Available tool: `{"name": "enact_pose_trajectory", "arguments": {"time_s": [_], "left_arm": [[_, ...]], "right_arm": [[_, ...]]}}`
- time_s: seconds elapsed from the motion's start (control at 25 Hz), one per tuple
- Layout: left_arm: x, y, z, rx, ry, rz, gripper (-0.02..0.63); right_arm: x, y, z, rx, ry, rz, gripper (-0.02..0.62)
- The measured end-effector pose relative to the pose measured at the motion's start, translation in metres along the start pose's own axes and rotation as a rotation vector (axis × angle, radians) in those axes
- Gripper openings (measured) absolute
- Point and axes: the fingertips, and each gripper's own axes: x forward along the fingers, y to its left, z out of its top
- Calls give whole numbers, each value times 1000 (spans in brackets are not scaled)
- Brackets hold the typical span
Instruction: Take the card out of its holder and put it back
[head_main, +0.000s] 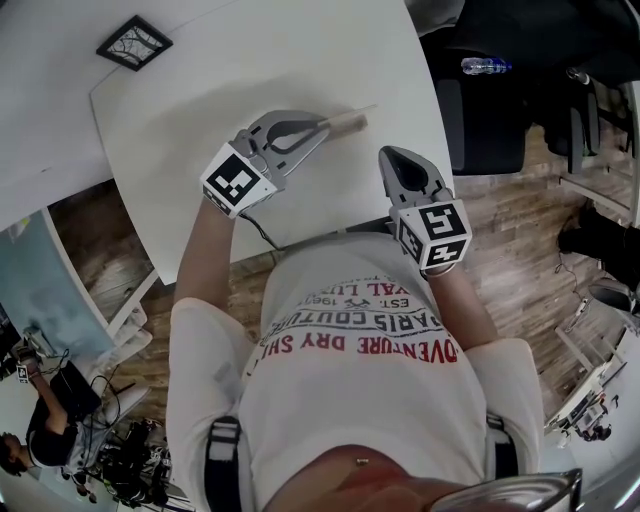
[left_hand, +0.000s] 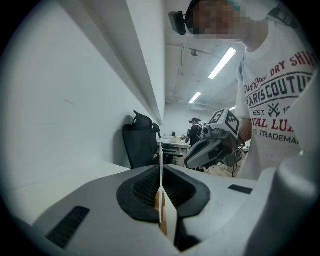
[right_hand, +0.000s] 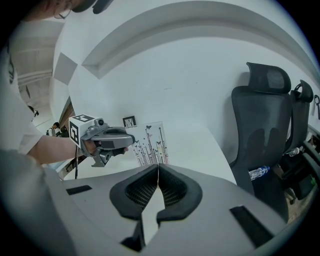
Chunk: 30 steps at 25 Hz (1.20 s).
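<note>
A thin card (right_hand: 150, 144) printed with dark stems and butterflies hangs in the air above the white table (head_main: 180, 120). My left gripper (head_main: 325, 125) is shut on the card's left edge. In the head view the card (head_main: 350, 121) shows as a pale strip past the jaws, and in the left gripper view the card (left_hand: 161, 170) is edge-on between the pads. Whether a sleeve is round it I cannot tell. My right gripper (head_main: 388, 155) hovers a little to the right of the card, apart from it. Its pads meet with nothing visible between them.
A small black-framed picture (head_main: 134, 42) lies at the table's far left. A black office chair (right_hand: 260, 125) stands beyond the table's right edge, with a water bottle (head_main: 487, 66) on it. Wooden floor lies to the right.
</note>
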Motion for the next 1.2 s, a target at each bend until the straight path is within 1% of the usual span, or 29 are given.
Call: {"name": "enact_pose_trajectory", "arguments": {"time_s": [0.12, 0.28, 0.48, 0.56, 0.76, 0.96, 1.08, 1.2], "left_arm": [[-5, -2, 14, 5, -23, 29, 35], [-13, -1, 39, 24, -68, 96, 35], [-28, -4, 67, 40, -106, 218, 35], [-35, -5, 79, 48, -125, 286, 35], [-51, -13, 106, 76, -171, 487, 35], [-77, -19, 123, 103, -218, 714, 35], [-87, -31, 125, 111, -223, 810, 35], [-94, -46, 126, 102, -249, 894, 35]], "right_arm": [[-7, 1, 5, -1, -18, 1, 26], [-15, 2, 17, -5, -53, 8, 26], [-26, 4, 36, -35, -101, 37, 26], [-29, 3, 42, -45, -118, 49, 26], [-40, 1, 57, -69, -154, 82, 26], [-46, 0, 75, -101, -206, 110, 26], [-52, 0, 84, -121, -231, 129, 26], [-58, 2, 89, -139, -247, 147, 26]]}}
